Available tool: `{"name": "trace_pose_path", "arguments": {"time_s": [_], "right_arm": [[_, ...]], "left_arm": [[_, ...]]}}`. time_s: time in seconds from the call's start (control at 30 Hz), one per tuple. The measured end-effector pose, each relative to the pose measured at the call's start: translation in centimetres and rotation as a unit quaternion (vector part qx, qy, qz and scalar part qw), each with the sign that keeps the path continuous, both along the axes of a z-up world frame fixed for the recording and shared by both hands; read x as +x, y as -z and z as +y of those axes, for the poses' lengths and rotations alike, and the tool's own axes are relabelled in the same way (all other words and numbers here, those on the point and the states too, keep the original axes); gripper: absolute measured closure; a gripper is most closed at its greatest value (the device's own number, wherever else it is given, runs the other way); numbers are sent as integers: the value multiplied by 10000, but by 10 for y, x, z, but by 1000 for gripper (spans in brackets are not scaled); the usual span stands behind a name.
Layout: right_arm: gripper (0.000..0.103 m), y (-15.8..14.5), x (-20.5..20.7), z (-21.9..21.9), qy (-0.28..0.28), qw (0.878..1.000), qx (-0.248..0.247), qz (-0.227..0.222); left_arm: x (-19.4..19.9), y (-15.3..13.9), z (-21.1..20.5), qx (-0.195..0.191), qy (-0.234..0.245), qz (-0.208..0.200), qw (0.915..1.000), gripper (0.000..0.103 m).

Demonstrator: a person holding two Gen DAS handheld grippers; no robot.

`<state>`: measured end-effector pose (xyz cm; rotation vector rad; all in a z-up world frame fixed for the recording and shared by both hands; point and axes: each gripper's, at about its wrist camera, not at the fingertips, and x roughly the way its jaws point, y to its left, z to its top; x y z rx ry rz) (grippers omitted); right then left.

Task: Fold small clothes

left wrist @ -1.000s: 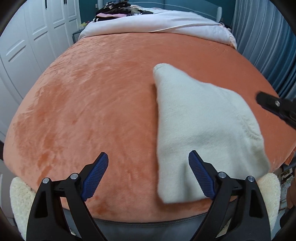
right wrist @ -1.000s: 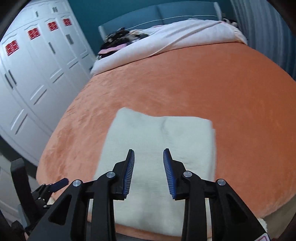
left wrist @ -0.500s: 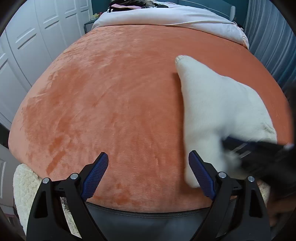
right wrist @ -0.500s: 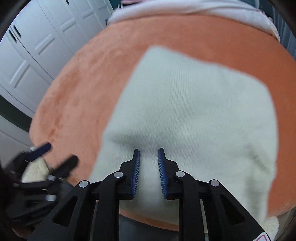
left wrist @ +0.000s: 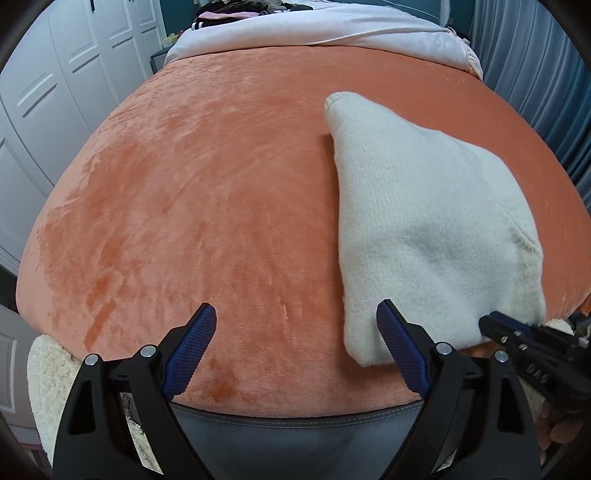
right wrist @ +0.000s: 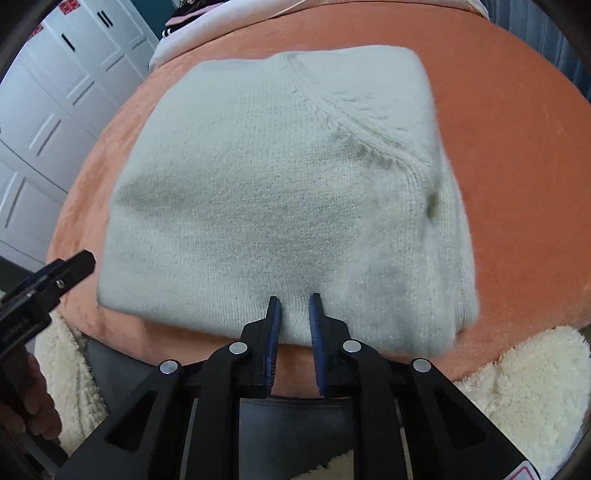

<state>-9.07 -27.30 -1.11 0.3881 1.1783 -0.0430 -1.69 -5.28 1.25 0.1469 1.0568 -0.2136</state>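
Note:
A cream knitted sweater [right wrist: 280,192] lies folded into a rectangle on the orange plush bed cover [left wrist: 192,206]; it also shows in the left wrist view [left wrist: 424,229], at the right. My right gripper [right wrist: 294,306] is at the sweater's near edge, its jaws narrowed with the edge of the knit between the blue pads; a small gap remains. It appears in the left wrist view [left wrist: 517,339] at the sweater's near right corner. My left gripper [left wrist: 295,325] is wide open and empty over bare cover, left of the sweater's near corner.
White wardrobe doors [left wrist: 55,92] stand at the left. A pale quilt [left wrist: 325,33] and dark clothes [left wrist: 236,5] lie at the bed's far end. Blue curtains [left wrist: 535,66] hang at the right. A fluffy cream rug [right wrist: 528,387] lies below the bed's near edge.
My right gripper came down and forward to the sweater's near edge and its jaws narrowed. The left gripper stayed open, shifting slightly.

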Motion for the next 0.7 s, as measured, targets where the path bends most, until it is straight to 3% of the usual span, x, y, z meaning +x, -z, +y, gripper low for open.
{"name": "trace_pose_path", "arguments": {"time_s": [0.07, 0.17, 0.23, 0.3, 0.43, 0.47, 0.5, 0.6, 0.7], "right_arm": [[88, -19, 1, -5, 101, 9998, 156, -9], [78, -56, -4, -23, 408, 9965, 313, -661], [51, -68, -3, -41, 683, 9940, 141, -837], [46, -61, 4, -56, 879, 9936, -9, -705], [47, -21, 18, -77, 904, 9956, 172, -173], [51, -21, 18, -76, 902, 9956, 76, -257], [75, -27, 19, -72, 761, 9964, -41, -360], [83, -52, 13, -66, 661, 9942, -22, -854], [83, -70, 5, -71, 686, 9899, -168, -1227]], "left_arm": [[-3, -2, -2, 48, 21, -52, 10000, 17], [-4, -4, -3, 61, 18, -116, 9999, 17], [-3, -3, -4, 71, 16, -84, 9999, 17], [-4, -3, -6, 58, 11, -59, 10000, 17], [-8, -5, -10, 54, 84, -53, 9999, 17], [-9, -6, -11, 52, 100, -51, 9999, 17], [-9, -7, -12, 33, 123, -41, 9999, 17], [-8, -14, -15, -95, 145, -59, 9998, 16], [-4, -16, -20, -231, 119, -46, 9997, 15]]}}
